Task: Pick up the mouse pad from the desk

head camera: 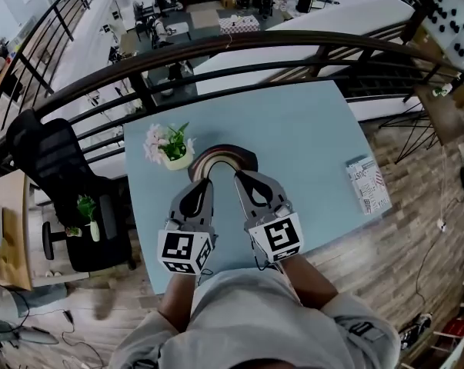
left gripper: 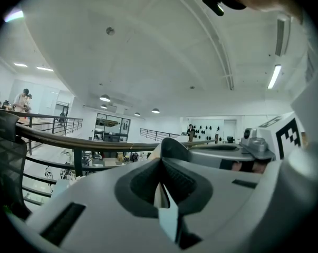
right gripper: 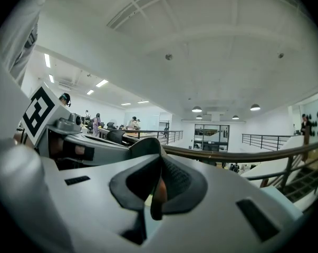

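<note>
In the head view the mouse pad (head camera: 224, 157), a dark arch with rainbow bands, hangs over the light blue desk (head camera: 308, 144), held by its near edge from both sides. My left gripper (head camera: 198, 177) is shut on its left end and my right gripper (head camera: 242, 176) on its right end. In the left gripper view a thin pale edge of the mouse pad (left gripper: 161, 193) is pinched between the dark pads. A thin brown and orange edge of the mouse pad (right gripper: 158, 190) is pinched the same way in the right gripper view. Both gripper views look out level over the railing, so the desk is hidden there.
A pot of pink and white flowers (head camera: 168, 145) stands on the desk just left of the pad. A printed booklet (head camera: 367, 184) lies at the desk's right edge. A dark railing (head camera: 255, 46) runs behind the desk, and a black office chair (head camera: 58, 175) stands to its left.
</note>
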`<state>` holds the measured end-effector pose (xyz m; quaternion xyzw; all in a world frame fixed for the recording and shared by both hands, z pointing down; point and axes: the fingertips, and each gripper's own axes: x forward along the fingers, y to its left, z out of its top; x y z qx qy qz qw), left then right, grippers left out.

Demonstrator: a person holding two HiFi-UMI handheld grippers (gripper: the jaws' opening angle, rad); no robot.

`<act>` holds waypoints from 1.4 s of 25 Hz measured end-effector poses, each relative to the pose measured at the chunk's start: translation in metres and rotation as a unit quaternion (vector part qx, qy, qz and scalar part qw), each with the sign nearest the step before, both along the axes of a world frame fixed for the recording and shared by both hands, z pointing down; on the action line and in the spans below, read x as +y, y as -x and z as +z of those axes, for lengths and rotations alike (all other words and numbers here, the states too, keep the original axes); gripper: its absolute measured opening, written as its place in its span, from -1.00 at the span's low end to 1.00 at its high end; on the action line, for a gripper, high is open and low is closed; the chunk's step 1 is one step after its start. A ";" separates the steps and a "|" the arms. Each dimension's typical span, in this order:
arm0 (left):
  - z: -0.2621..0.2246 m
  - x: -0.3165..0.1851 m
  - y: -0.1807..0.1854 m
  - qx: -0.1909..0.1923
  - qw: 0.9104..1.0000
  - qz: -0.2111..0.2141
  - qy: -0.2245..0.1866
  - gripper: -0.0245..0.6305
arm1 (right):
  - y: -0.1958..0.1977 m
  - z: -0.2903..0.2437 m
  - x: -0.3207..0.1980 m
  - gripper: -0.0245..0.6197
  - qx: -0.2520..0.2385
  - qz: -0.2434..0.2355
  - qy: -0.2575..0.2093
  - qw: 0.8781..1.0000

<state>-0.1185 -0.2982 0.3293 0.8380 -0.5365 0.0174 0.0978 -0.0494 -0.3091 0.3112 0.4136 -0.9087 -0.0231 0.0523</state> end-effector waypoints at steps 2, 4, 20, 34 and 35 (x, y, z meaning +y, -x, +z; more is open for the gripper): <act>-0.005 -0.002 -0.001 -0.003 1.000 0.003 -0.006 -0.85 | 0.000 -0.007 0.000 -0.88 0.005 0.000 -0.009 1.000; -0.007 -0.003 -0.001 -0.007 1.000 0.004 -0.008 -0.85 | -0.001 -0.008 -0.002 -0.88 0.004 0.003 -0.015 1.000; -0.003 0.003 -0.005 -0.003 1.000 0.009 0.000 -0.85 | -0.004 -0.005 0.003 -0.88 0.001 0.006 -0.012 1.000; -0.002 0.003 -0.008 -0.004 1.000 0.012 0.002 -0.85 | -0.006 -0.003 0.003 -0.88 0.001 0.008 -0.009 1.000; -0.002 0.003 -0.008 -0.004 1.000 0.012 0.002 -0.85 | -0.007 -0.002 0.003 -0.88 -0.002 0.010 -0.008 1.000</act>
